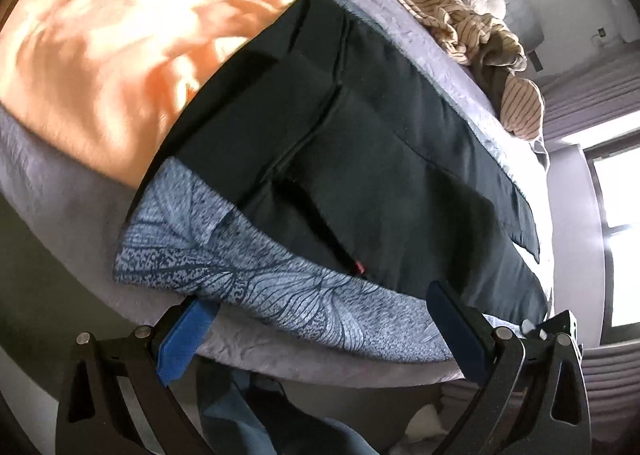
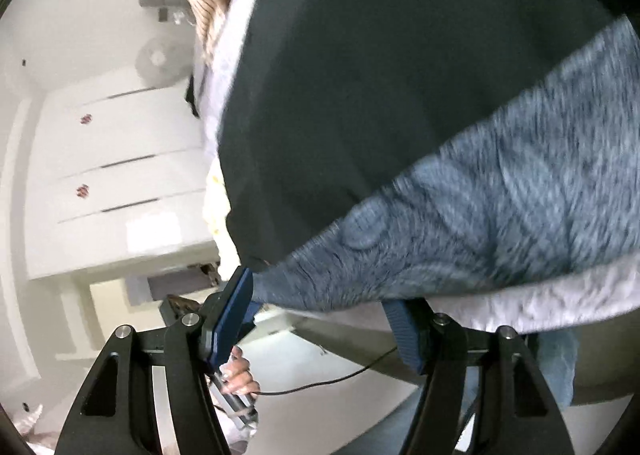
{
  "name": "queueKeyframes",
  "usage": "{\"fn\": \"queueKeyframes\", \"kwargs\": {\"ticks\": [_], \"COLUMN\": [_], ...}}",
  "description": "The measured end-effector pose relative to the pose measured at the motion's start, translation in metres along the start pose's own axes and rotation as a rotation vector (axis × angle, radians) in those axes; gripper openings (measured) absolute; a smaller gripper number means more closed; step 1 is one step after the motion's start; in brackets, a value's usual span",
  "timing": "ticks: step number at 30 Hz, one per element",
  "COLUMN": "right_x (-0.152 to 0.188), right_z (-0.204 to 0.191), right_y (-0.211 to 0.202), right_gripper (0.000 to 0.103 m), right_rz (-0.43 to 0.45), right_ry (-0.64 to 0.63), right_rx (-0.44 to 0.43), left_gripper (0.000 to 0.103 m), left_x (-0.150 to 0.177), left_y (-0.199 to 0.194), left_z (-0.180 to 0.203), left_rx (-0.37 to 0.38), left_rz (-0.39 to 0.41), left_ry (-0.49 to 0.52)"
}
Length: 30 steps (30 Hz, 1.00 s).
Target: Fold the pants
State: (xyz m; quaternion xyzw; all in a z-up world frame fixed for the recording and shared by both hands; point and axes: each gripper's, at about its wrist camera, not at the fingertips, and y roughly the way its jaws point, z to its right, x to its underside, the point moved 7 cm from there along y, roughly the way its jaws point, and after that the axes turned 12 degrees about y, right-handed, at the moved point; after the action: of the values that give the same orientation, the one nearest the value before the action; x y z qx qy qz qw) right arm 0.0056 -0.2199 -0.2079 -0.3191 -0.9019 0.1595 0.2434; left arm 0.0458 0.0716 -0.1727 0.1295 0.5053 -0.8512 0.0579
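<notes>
Dark pants (image 1: 360, 159) with a grey-blue patterned waistband (image 1: 248, 279) lie flat on the bed, waistband at the near edge. My left gripper (image 1: 320, 311) is open, its blue fingers (image 1: 180, 339) spread wide at the waistband's lower edge, gripping nothing. In the right wrist view the same pants (image 2: 380, 95) and waistband (image 2: 480, 223) fill the frame, blurred. My right gripper (image 2: 320, 295) is open, its left finger (image 2: 232, 315) at the waistband's corner and the other under the bed edge.
The bed has a lilac cover (image 1: 64, 191). An orange garment (image 1: 120, 55) lies left of the pants. A striped beige cloth (image 1: 460, 11) is bunched at the far side. A bright window (image 1: 616, 239) is right. White drawers (image 2: 120, 175) stand beside the bed.
</notes>
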Motion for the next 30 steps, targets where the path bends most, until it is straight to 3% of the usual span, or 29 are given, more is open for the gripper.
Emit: {"fn": "queueKeyframes", "kwargs": {"ticks": [3, 6, 8, 9, 10, 11, 22, 30], "right_x": [0.000, 0.000, -0.007, -0.009, -0.011, -0.014, -0.016, -0.073], "right_z": [0.000, 0.013, 0.020, 0.019, 0.017, 0.012, -0.073, -0.142], "right_y": [0.007, 0.012, -0.002, -0.004, -0.009, -0.013, -0.051, -0.058], "right_gripper": [0.070, 0.068, 0.044, 0.018, 0.008, 0.008, 0.008, 0.008], "right_rz": [-0.008, -0.008, 0.006, 0.016, 0.023, 0.033, 0.047, 0.076], "right_ry": [-0.005, 0.036, 0.064, 0.072, 0.073, 0.070, -0.135, -0.277], "right_rx": [0.006, 0.019, -0.006, -0.014, -0.021, -0.035, -0.056, -0.020], "left_gripper": [0.102, 0.070, 0.044, 0.037, 0.027, 0.025, 0.025, 0.025], "left_x": [0.004, 0.009, 0.005, 0.002, -0.001, -0.005, -0.066, -0.161], "left_y": [0.011, 0.021, 0.021, 0.018, 0.014, 0.009, -0.043, -0.031], "left_z": [-0.004, -0.013, -0.014, -0.014, -0.013, -0.010, 0.033, 0.061], "left_rx": [-0.025, -0.057, -0.051, -0.059, -0.056, -0.052, -0.103, -0.122], "left_rz": [-0.017, -0.051, -0.045, -0.047, -0.043, -0.034, 0.096, 0.177], "left_ry": [-0.010, -0.035, -0.048, -0.048, -0.043, -0.043, 0.037, 0.122]}}
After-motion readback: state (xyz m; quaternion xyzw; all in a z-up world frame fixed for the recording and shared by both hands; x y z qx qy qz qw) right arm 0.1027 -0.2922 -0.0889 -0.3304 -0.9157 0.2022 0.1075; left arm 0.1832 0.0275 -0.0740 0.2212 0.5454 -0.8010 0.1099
